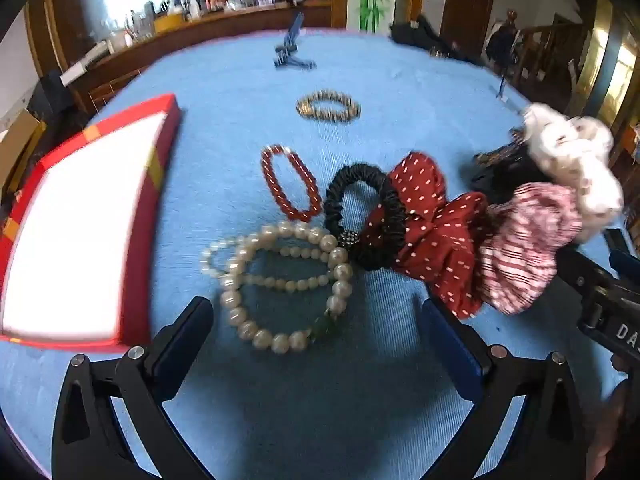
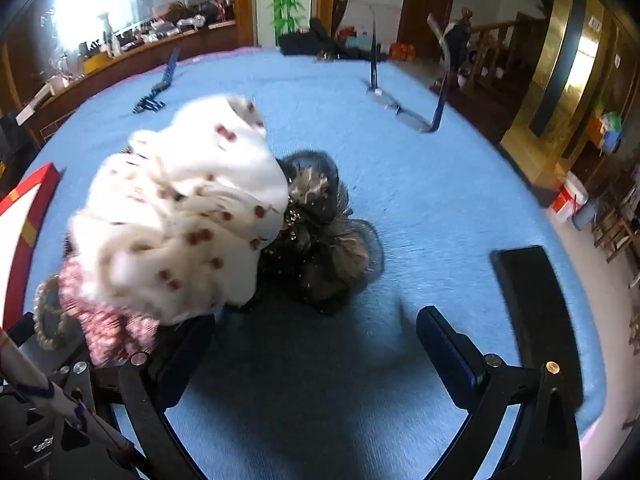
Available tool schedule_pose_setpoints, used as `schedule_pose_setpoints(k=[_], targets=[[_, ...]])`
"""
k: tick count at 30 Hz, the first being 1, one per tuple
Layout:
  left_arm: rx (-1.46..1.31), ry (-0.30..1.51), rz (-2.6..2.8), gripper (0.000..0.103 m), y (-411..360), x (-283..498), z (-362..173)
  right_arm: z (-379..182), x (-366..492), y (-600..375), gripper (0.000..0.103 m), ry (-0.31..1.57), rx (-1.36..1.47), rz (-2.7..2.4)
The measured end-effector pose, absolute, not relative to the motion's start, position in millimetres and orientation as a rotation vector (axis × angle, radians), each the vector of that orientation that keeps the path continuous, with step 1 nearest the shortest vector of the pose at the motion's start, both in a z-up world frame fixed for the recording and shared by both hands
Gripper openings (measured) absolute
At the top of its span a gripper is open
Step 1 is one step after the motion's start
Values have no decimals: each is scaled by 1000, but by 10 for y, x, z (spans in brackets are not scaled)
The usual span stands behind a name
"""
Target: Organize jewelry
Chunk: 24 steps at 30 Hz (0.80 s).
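The red box (image 1: 132, 216) at left of frame shows only a white lining; bare blue counter (image 1: 420, 92) lies beyond. Left claw (image 1: 316, 344) and right claw (image 2: 316, 344) are spread, gripping nothing.

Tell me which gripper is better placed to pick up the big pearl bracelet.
Left. The left gripper hangs with open jaws right over the white pearl bead bracelet. The right gripper faces the white cherry-print scrunchie instead.
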State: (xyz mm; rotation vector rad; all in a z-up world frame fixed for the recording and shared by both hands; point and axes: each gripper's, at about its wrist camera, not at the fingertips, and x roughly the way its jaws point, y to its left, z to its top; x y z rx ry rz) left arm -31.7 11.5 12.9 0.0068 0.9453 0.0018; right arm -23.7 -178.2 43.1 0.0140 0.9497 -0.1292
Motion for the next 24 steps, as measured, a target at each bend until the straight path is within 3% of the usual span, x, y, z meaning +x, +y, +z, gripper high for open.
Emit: schedule_pose_setpoints(k=[10, 24], targets=[[26, 744, -11, 103, 298, -1029, 826, 809, -806, -1621, 102, 875, 36, -64], [22, 757, 4, 103, 437, -1066, 782, 845, -944, -1461, 102, 903, 35, -27]])
